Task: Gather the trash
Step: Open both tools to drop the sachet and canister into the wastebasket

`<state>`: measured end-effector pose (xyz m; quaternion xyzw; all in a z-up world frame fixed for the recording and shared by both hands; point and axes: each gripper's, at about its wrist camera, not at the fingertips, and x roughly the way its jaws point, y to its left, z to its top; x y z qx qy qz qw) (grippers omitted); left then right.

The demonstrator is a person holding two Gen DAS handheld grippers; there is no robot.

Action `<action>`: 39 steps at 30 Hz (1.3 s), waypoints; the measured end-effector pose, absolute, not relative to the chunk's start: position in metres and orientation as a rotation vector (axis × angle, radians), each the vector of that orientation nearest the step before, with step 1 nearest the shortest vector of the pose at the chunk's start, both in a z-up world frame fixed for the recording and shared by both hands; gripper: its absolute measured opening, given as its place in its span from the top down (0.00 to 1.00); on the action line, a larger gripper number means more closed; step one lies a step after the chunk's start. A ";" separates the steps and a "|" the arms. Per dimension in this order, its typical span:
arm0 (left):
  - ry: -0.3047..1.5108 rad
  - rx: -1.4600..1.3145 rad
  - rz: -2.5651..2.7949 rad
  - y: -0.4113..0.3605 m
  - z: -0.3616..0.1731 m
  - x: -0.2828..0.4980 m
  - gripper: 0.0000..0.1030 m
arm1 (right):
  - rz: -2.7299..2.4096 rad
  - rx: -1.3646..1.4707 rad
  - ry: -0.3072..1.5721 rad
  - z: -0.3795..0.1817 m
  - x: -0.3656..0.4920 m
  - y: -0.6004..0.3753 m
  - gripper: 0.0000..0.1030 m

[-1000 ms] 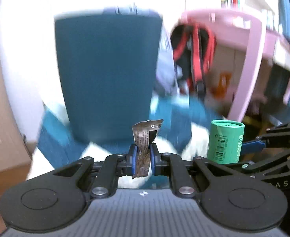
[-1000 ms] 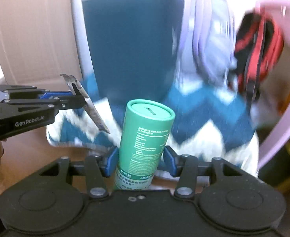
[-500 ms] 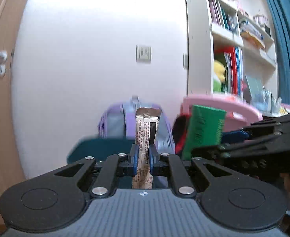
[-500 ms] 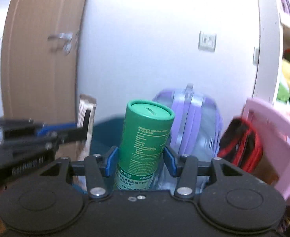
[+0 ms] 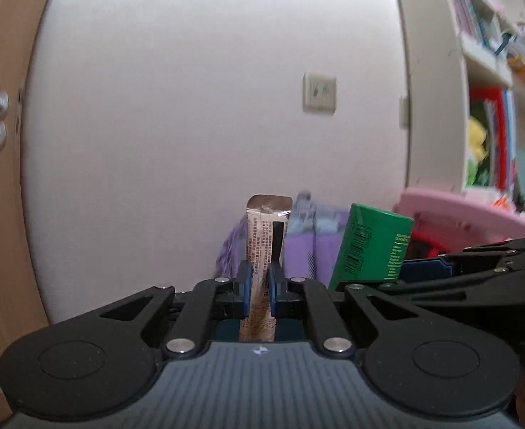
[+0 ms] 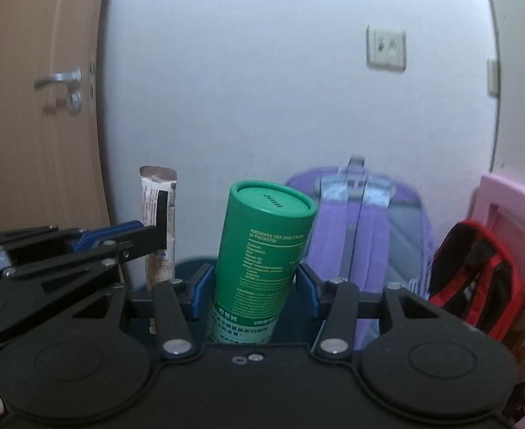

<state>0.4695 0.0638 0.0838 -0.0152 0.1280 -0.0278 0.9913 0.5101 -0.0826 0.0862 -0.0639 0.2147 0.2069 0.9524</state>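
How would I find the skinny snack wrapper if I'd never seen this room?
Start at the big white wall beside the brown door. In front of it two black claws stick up side by side, and the left claw pinches the wrapper. It is flat, thin and tan with tiny print, unlike the fat round green tube next to it.
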 end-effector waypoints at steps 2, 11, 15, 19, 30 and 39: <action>0.296 -0.030 -0.053 0.067 0.068 0.480 0.91 | 0.422 -0.151 0.471 0.071 0.516 -0.078 0.53; 0.473 -0.081 -0.069 0.083 0.015 0.513 0.91 | 0.443 -0.230 0.604 0.027 0.534 -0.061 0.53; 0.532 -0.081 -0.061 0.087 0.005 0.519 0.91 | 0.444 -0.254 0.638 0.018 0.534 -0.056 0.52; 0.575 -0.116 -0.050 0.090 0.001 0.525 0.91 | 0.448 -0.253 0.657 0.018 0.530 -0.054 0.52; 0.569 -0.198 -0.096 0.096 0.025 0.494 0.89 | 0.471 -0.221 0.602 0.046 0.495 -0.068 0.39; 0.440 -0.227 -0.131 0.098 0.072 0.418 0.21 | 0.529 -0.216 0.552 0.075 0.423 -0.089 0.31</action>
